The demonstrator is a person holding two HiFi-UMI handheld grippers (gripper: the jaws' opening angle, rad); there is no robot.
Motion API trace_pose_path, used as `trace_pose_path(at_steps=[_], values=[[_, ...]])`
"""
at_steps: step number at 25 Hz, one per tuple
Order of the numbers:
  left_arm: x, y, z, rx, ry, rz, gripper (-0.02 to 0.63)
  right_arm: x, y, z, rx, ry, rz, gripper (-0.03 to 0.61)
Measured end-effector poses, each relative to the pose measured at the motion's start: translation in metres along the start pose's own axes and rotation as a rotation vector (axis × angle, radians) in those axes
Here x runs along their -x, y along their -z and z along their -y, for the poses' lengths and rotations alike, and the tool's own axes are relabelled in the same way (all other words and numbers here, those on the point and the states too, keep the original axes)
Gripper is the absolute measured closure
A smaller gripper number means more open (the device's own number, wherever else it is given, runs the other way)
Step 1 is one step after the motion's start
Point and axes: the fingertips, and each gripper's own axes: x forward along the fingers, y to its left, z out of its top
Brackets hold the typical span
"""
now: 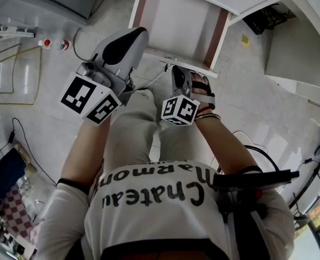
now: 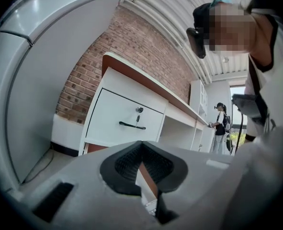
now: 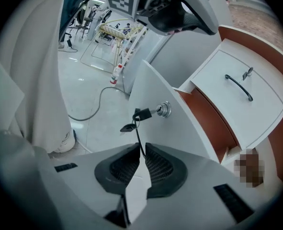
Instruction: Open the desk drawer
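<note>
**Indoor workroom of an office or laboratory kind.** In the left gripper view a white desk (image 2: 113, 116) with lockable drawers runs along a bare brick wall (image 2: 127, 56) under a ribbed ceiling (image 2: 179, 13) carrying pipes, and a person with a backpack (image 2: 221, 123) stands at its far end, right of centre. In the right gripper view a loose cable (image 3: 80, 120) trails over the pale glossy floor (image 3: 79, 75) at centre left, and a wire rack (image 3: 113, 31) stands at upper left.

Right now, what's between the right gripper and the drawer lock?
The thin black handle the right gripper holds, and keys hanging from the lock; right gripper view.
</note>
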Motion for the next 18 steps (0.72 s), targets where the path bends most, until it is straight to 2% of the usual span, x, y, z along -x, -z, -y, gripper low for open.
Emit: trace_pose_path(at_steps=[5, 8, 13, 18], values=[[0.003, -0.024, 0.015, 0.025, -0.018, -0.04, 0.598, 0.023, 0.013, 0.002, -0.027, -0.066, -0.08, 0.545], [0.008, -0.051, 0.022, 0.024, -0.033, -0.05, 0.598, 0.044, 0.005, 0.016, -0.059, -0.091, -0.114, 0.545], [0.024, -0.096, 0.05, 0.008, -0.052, -0.097, 0.598, 0.103, -0.035, 0.039, -0.06, -0.137, -0.09, 0.545], [0.043, -0.148, 0.076, 0.041, -0.079, -0.11, 0.598, 0.16, -0.08, 0.076, -0.136, -0.146, -0.056, 0.545]])
